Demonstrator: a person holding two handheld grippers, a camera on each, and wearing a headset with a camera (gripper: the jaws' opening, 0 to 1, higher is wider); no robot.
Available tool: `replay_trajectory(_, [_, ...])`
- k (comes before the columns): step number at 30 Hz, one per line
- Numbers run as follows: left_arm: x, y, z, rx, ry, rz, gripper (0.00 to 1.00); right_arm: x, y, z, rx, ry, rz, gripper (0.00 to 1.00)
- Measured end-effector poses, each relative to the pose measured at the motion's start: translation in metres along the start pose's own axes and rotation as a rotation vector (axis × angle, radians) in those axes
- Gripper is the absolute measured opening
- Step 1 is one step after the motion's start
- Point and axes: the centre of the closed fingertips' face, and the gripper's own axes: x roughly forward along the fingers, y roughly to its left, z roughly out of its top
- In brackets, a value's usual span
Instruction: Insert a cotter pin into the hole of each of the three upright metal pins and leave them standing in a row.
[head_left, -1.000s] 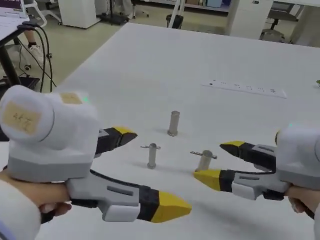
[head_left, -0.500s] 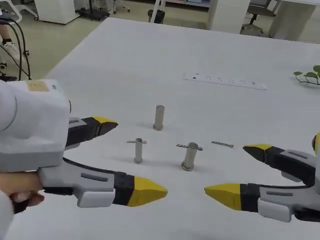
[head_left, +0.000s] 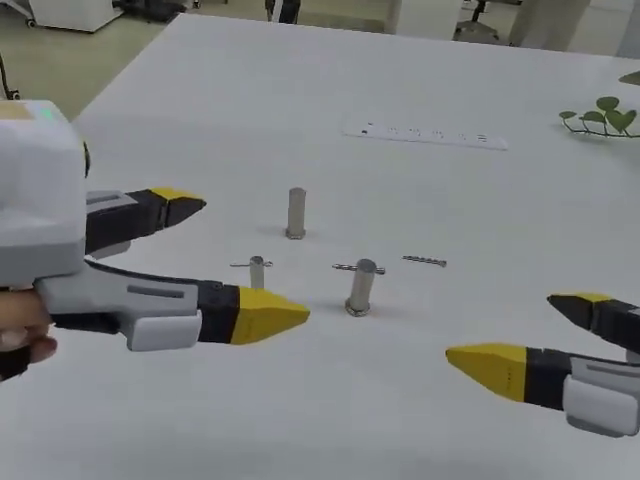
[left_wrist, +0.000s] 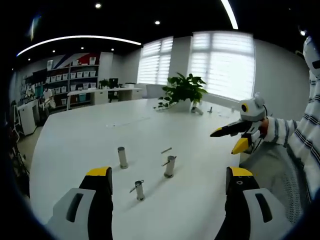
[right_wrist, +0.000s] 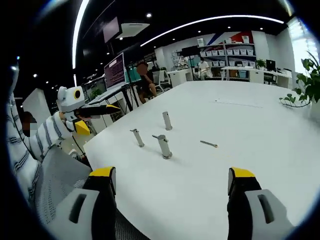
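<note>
Three upright metal pins stand on the white table. The far pin (head_left: 296, 212) (left_wrist: 122, 157) (right_wrist: 166, 120) has no cotter pin in it. A cotter pin runs through the near-left pin (head_left: 257, 270) (left_wrist: 139, 189) (right_wrist: 136, 137), and another through the near-right pin (head_left: 360, 286) (left_wrist: 170, 166) (right_wrist: 163, 145). One loose cotter pin (head_left: 425, 261) (left_wrist: 166, 149) (right_wrist: 209, 144) lies flat to their right. My left gripper (head_left: 235, 260) (left_wrist: 167, 176) is open, left of the pins. My right gripper (head_left: 530, 330) (right_wrist: 170, 176) is open at the lower right, holding nothing.
A white power strip (head_left: 426, 135) lies farther back on the table. A green plant (head_left: 598, 115) (left_wrist: 182, 90) sits at the table's far right. Office desks, shelves and people stand beyond the table's edge.
Both grippers have drawn back from the pins, the left toward the left and the right toward the lower right. The loose cotter pin came into sight beside the near-right pin. The head camera has shifted.
</note>
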Motion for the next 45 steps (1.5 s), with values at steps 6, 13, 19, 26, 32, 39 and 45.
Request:
replay_trajectory(6, [0.012,0.012,-0.013,0.041,0.084,0.005,0.91,-0.007,-0.008,-0.003,0.03,0.015,-0.043,0.91])
replay_trajectory(13, [0.023,0.027,-0.005,0.039,0.075,0.002,0.85,-0.012,-0.011,-0.008,0.051,0.021,-0.064,0.9])
replay_trajectory(19, [0.036,0.048,0.0,0.056,0.103,0.025,0.81,-0.018,-0.02,-0.014,0.054,0.036,-0.098,0.85])
replay_trajectory(26, [0.053,0.072,-0.002,0.077,0.12,0.082,0.79,-0.025,-0.024,-0.012,0.068,0.024,-0.116,0.85])
replay_trajectory(32, [0.071,0.083,-0.012,0.075,0.165,0.067,0.67,-0.028,-0.025,-0.015,0.077,0.031,-0.122,0.84])
replay_trajectory(39, [0.088,0.098,-0.016,0.082,0.203,0.072,0.54,-0.03,-0.025,-0.015,0.063,0.03,-0.134,0.84])
replay_trajectory(45, [0.105,0.107,-0.017,0.059,0.198,0.064,0.46,-0.033,-0.028,-0.015,0.075,0.033,-0.14,0.82])
